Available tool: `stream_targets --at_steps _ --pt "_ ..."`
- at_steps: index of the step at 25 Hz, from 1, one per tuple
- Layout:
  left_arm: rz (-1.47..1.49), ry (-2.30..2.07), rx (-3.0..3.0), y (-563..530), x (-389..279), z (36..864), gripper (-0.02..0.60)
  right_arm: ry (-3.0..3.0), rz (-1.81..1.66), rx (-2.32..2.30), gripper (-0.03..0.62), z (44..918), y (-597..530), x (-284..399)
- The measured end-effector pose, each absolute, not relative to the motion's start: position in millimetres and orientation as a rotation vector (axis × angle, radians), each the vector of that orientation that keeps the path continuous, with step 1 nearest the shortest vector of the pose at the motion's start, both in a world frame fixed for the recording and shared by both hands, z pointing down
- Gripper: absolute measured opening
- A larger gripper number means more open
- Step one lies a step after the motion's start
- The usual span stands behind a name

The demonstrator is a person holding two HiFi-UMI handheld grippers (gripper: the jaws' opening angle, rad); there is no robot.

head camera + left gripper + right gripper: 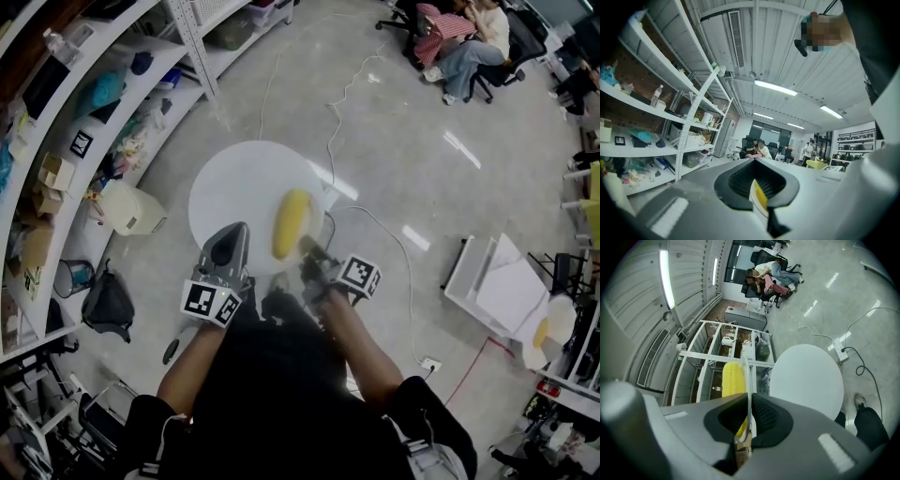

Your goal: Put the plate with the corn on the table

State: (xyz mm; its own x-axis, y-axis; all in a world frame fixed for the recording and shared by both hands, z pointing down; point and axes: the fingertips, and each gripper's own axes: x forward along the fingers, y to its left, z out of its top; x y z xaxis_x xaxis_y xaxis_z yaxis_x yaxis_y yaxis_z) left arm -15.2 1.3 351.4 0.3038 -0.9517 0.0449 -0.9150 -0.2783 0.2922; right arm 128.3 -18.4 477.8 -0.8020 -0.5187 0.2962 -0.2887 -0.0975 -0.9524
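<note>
Plate (748, 373), thin, white, bears yellow corn (732, 378); left gripper (755, 161) and right gripper (749, 397) fingers clamp it.

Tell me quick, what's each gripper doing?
Left gripper: closed on the thin white plate carrying yellow corn.
Right gripper: closed on the same plate's rim.

We find the yellow corn cob (291, 223) on the thin white plate (749, 380), seemingly over the round white table (234, 187); metal shelving (94, 141) stands left.

Head view: steeply down, high over the round table (228, 186). Left gripper view: level. Right gripper view: tilted down. All 3 share shelving (111, 124).
</note>
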Motion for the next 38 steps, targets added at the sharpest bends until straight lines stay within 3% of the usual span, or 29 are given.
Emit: stream_targets --at_steps 18,38 --pt "-0.181 -1.625 2.319 -65 -48 386 0.0 1.961 -2.015 -0.98 0.029 519 -73 113" --pt "-0.196 -1.562 2.298 -104 -38 452 0.0 1.974 -2.085 -1.105 0.029 602 -97 118"
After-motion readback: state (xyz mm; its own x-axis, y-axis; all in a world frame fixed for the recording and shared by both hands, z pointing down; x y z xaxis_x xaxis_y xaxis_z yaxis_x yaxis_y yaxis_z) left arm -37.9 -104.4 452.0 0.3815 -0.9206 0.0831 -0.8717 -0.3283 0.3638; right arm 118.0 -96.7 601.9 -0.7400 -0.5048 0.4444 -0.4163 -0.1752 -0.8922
